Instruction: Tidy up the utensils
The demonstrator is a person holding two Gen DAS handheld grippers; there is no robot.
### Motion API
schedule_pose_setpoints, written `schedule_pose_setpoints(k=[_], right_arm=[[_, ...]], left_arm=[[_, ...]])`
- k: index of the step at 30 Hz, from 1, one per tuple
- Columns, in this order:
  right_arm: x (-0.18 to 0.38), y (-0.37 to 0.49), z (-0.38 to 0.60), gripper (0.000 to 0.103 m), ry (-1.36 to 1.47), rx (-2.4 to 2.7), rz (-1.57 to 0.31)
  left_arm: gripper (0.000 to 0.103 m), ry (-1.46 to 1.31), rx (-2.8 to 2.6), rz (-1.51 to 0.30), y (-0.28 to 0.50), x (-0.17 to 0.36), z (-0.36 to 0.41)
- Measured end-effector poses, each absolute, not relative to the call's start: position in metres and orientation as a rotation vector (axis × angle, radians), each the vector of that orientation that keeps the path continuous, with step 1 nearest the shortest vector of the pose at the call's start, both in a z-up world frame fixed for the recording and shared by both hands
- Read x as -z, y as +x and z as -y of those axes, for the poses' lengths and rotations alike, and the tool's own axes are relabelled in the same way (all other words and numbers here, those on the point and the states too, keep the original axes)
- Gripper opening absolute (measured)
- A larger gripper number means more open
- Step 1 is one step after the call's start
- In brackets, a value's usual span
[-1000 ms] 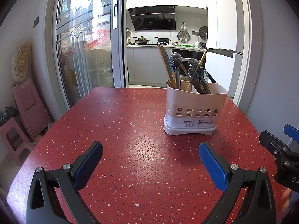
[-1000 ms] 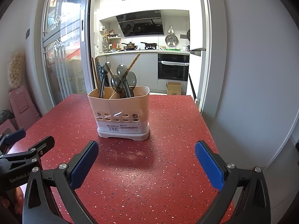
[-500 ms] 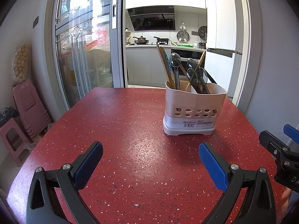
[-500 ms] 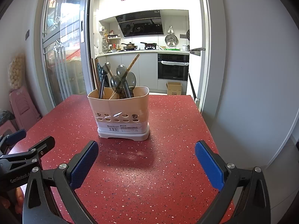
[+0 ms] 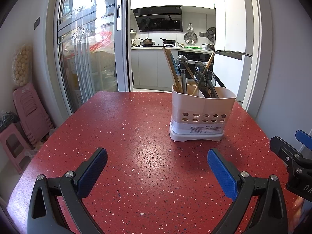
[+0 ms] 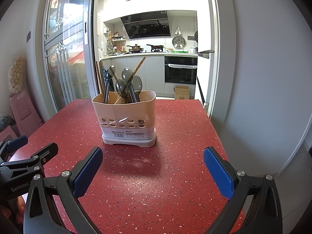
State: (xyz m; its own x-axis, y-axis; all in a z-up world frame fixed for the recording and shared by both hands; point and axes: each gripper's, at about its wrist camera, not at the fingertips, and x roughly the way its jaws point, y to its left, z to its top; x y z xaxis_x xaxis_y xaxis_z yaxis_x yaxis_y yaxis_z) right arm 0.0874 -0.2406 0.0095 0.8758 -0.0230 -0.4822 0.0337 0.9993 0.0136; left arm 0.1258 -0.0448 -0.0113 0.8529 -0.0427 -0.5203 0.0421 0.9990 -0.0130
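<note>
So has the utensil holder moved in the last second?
No. The utensil holder stands at the same spot on the red table, lined up with the doorway as before.

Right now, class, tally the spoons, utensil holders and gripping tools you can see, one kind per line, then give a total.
Spoons: 4
Utensil holder: 1
Tools, left tool and right tool: 2
Total: 7

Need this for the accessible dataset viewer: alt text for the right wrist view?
A cream utensil holder with spoons and chopsticks stands on a red speckled table, ahead of the open, empty right gripper. The left gripper shows at the left edge; a kitchen lies beyond.
</note>
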Motion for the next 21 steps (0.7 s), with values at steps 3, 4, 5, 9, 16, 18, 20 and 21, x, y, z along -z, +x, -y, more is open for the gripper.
schedule_pose_setpoints(k=[3,4,5,9,16,18,20,21], right_arm=[[-0.0095,0.0872,0.2407,0.103,0.023,0.03,-0.502],[-0.0094,0.0875,0.2407,0.103,0.024,0.029,-0.503],[-0.0094,0.0875,0.2408,0.103,0.024,0.029,-0.503],[-0.0098,0.0882,0.2412,0.103,0.024,0.029,-0.505],[-0.0103,0.0882,0.2416,0.103,0.024,0.031,-0.504],[-0.0109,0.0881,0.2415,0.103,0.025,0.033,-0.504],[-0.011,0.0881,0.2414,0.103,0.025,0.032,-0.505],[-0.0111,0.0881,0.2414,0.103,0.025,0.033,-0.505]], left_arm=[[0.103,-0.001,0.046,-0.548,0.1253,0.0109,0.0449],[0.103,-0.001,0.045,-0.547,0.1255,0.0112,0.0448],[0.103,-0.001,0.045,-0.547,0.1255,0.0111,0.0447],[0.103,-0.002,0.046,-0.546,0.1252,0.0109,0.0447],[0.103,-0.003,0.046,-0.548,0.1251,0.0109,0.0449],[0.103,-0.003,0.046,-0.548,0.1252,0.011,0.0449],[0.103,-0.003,0.047,-0.547,0.1254,0.0111,0.0447],[0.103,-0.002,0.046,-0.546,0.1251,0.011,0.0451]])
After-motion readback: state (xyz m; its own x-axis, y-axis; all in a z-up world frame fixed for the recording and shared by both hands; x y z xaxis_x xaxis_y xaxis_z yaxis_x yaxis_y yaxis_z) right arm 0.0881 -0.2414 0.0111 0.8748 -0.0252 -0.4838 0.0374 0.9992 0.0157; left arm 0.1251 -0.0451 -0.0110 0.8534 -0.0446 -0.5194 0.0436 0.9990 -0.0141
